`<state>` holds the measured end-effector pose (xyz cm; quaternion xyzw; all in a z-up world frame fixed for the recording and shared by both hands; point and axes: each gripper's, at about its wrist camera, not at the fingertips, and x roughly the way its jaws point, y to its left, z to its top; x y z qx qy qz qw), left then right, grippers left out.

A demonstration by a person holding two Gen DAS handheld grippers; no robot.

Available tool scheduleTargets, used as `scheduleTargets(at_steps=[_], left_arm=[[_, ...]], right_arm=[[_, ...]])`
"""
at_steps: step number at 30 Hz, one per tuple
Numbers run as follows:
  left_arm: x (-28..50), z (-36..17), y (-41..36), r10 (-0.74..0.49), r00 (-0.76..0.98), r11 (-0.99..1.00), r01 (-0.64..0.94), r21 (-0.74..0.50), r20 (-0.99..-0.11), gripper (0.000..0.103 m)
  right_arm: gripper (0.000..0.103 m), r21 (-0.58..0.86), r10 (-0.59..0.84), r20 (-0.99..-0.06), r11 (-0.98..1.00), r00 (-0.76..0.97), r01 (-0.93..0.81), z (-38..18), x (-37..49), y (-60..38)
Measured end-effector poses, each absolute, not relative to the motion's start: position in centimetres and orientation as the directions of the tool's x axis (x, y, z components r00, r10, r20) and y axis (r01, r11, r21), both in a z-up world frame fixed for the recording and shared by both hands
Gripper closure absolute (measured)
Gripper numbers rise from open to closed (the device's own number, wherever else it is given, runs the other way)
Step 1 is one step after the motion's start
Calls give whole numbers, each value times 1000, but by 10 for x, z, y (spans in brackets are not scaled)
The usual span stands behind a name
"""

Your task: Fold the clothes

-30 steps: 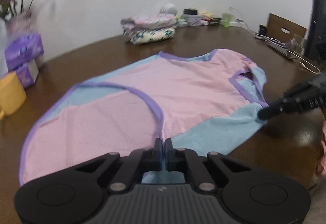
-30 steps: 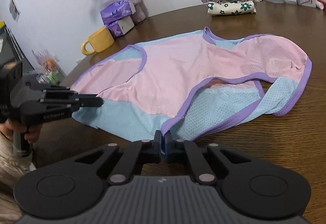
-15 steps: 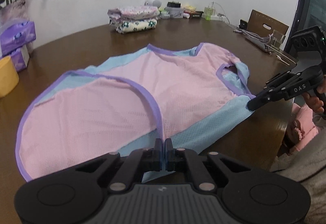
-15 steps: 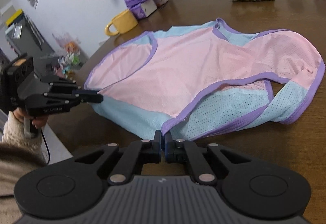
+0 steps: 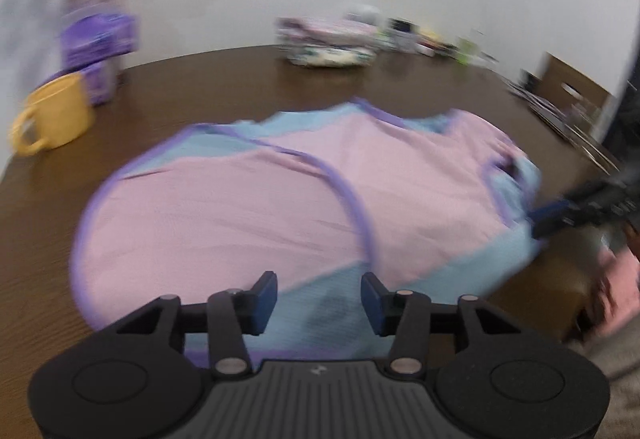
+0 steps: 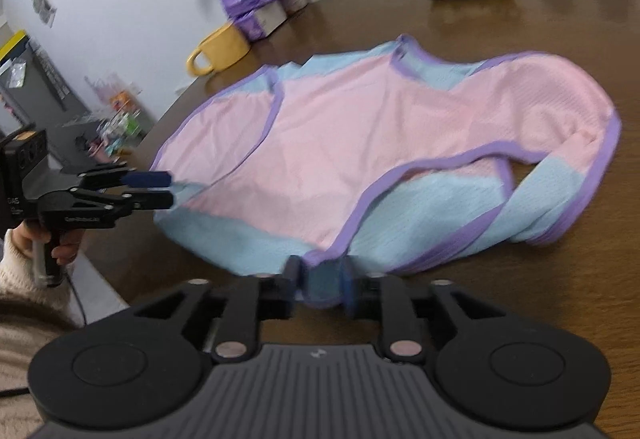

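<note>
Left wrist view, blurred: pink-and-light-blue mesh garment with purple trim [image 5: 256,207] lies spread flat on the brown wooden counter [image 5: 224,79]. Left gripper [image 5: 319,297] jaws are opening, pads clear of the near blue hem below them, nothing pinched. Yellow ceramic mug [image 5: 52,115] far left, folded floral clothes stack [image 5: 328,47] far centre.

Right wrist view: right gripper [image 6: 320,285] jaws are opening too; the near blue hem edge sits between the pads, apparently no longer clamped. Left gripper at the left edge, parted, at the garment's left corner.

Risks: both hems just freed near the counter's near edge, so slick mesh may slide off or bunch. Re-grip could catch one layer only, skewing the fold.
</note>
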<state>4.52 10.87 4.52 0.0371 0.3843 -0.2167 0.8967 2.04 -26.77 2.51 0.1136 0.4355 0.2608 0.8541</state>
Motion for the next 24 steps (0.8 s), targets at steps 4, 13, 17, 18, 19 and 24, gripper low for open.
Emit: scheduleTargets(at_steps=[4,13,17,18,19,24], left_arm=[[61,43,129,-239,658,961,265,-77,-714,57],[64,32,123,-125,656,954,286,91,-744,92],[54,32,122,-51,666,939,287,191,-745,92],[52,32,122,-36,666,937,281,207,-745,92],[50,32,123,-23,667,936,276,218,-745,92],[46,35,128,23,660,946,228,230,-751,89]], right_arm=[[63,398,498,-674,867,546,-299,31,30,-277],[56,315,409,-688,913,600,-261,27,68,-271],[56,286,372,-704,928,604,-238,18,77,-270],[55,279,365,-701,931,613,-235,16,77,-270],[55,276,361,-699,933,617,-233,16,77,-270],[55,230,331,-705,943,628,-238,16,74,-265]])
